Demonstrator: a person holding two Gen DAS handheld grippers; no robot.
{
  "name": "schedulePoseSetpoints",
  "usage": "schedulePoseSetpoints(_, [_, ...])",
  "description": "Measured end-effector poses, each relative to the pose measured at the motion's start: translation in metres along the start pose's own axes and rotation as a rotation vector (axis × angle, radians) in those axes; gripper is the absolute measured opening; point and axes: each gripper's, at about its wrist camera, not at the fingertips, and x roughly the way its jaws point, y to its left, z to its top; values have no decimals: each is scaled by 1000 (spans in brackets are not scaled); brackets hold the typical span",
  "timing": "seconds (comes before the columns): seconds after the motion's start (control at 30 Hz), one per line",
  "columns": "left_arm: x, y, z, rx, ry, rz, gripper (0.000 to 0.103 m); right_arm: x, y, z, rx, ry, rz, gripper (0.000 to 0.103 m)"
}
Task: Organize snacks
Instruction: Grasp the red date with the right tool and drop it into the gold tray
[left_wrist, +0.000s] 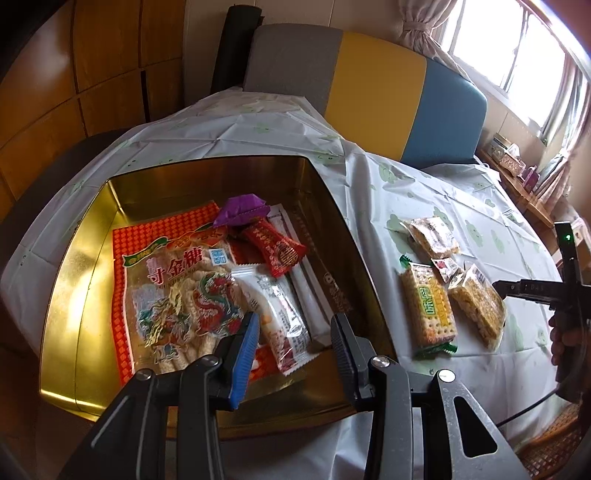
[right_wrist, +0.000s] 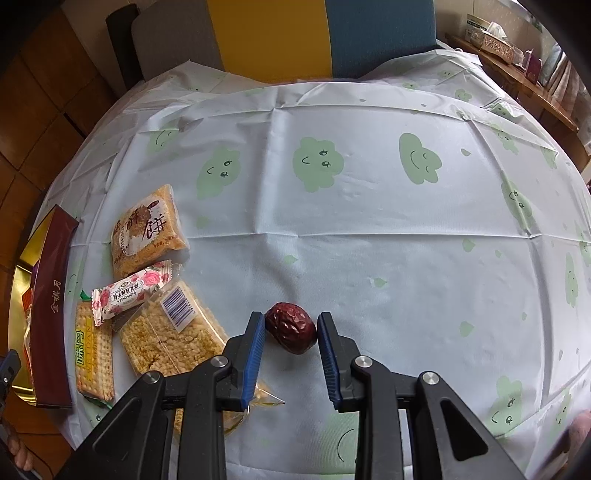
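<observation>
Right gripper (right_wrist: 291, 334): your jaws pinch the date (right_wrist: 291, 327), lower centre.
Left gripper (left_wrist: 293, 334): part-open, empty, over the tin (left_wrist: 88, 295).
Tip: lift straight, carry it left into the tin.

Desk (right_wrist: 369, 229): covered by a pale cloth printed with green smiling clouds, creased in a grid of folds.
Gold tin (left_wrist: 92, 280): sits on the cloth at the left side, open-topped.
Cracker pack (right_wrist: 93, 354): flat beside the tin.
Two rice-crisp packs (right_wrist: 147, 232) (right_wrist: 166, 343): near it.
Rose-print candy (right_wrist: 129, 291): resting across the packs.
Red date (right_wrist: 291, 328): alone on bare cloth.
</observation>
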Motion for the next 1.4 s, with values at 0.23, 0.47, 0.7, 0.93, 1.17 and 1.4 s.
schedulePoseSetpoints(0.23, [-4,4,-8,11,-8,30,41,-14,-3,-1,11,-48,15,29])
schedulePoseSetpoints(0.47, [-6,24,-8,-62,-13,25,41,-38,17,-7,-41,-106,135,29])
schedulePoseSetpoints(0.7, [-11,46,-8,-123,-36,50,41,-74,94,-25,-206,-132,307,29])
schedulePoseSetpoints(0.93, [-14,63,-9,-163,-48,66,41,-85,209,-55,-438,-92,478,29])
schedulePoseSetpoints(1.17, [-14,74,-12,-179,-51,72,41,-56,264,-74,-524,5,497,34])
schedulePoseSetpoints(1.4, [-9,70,-14,-167,-40,66,41,-54,243,-73,-483,-4,458,34])
